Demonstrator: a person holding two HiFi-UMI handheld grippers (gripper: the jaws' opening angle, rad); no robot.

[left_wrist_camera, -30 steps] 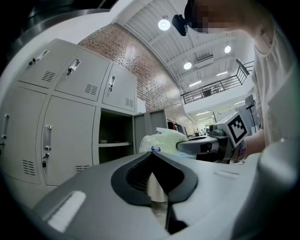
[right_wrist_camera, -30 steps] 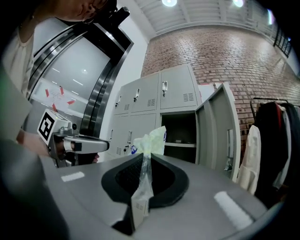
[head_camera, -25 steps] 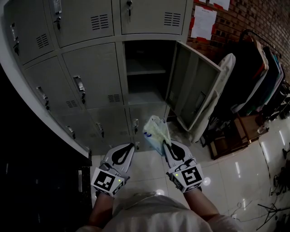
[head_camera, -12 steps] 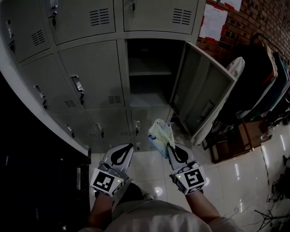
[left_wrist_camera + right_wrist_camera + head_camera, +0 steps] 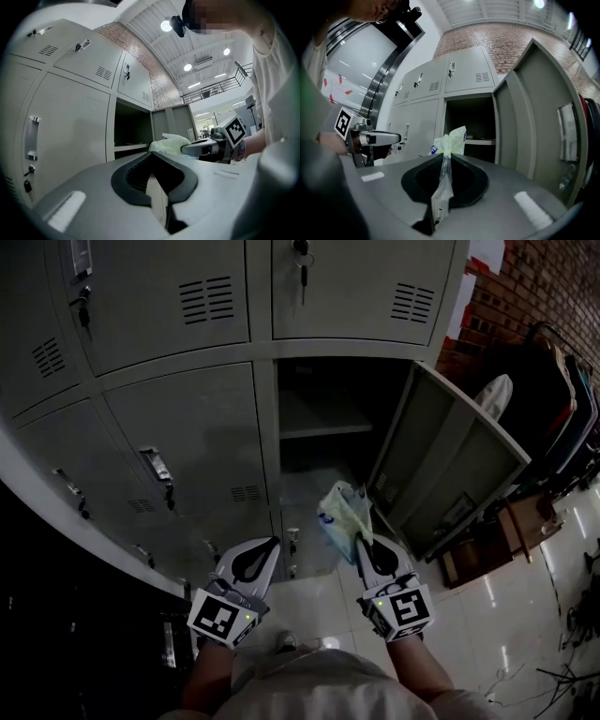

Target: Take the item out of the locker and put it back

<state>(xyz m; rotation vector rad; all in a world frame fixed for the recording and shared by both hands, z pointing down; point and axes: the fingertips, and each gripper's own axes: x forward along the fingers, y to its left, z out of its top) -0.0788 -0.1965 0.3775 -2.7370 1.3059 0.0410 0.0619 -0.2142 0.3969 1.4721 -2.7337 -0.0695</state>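
Bag hangs pinched in right claw, contents indistinct; left claw clenched empty; locker interior dark.

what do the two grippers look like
Both the left gripper and right gripper have pale grey shells with a black teardrop recess behind the jaws. Each carries a cube of black-and-white square markers with a green light. The person wears a light top.

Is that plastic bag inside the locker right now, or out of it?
Out. The right tool pinches the plastic bag in front of the open locker.
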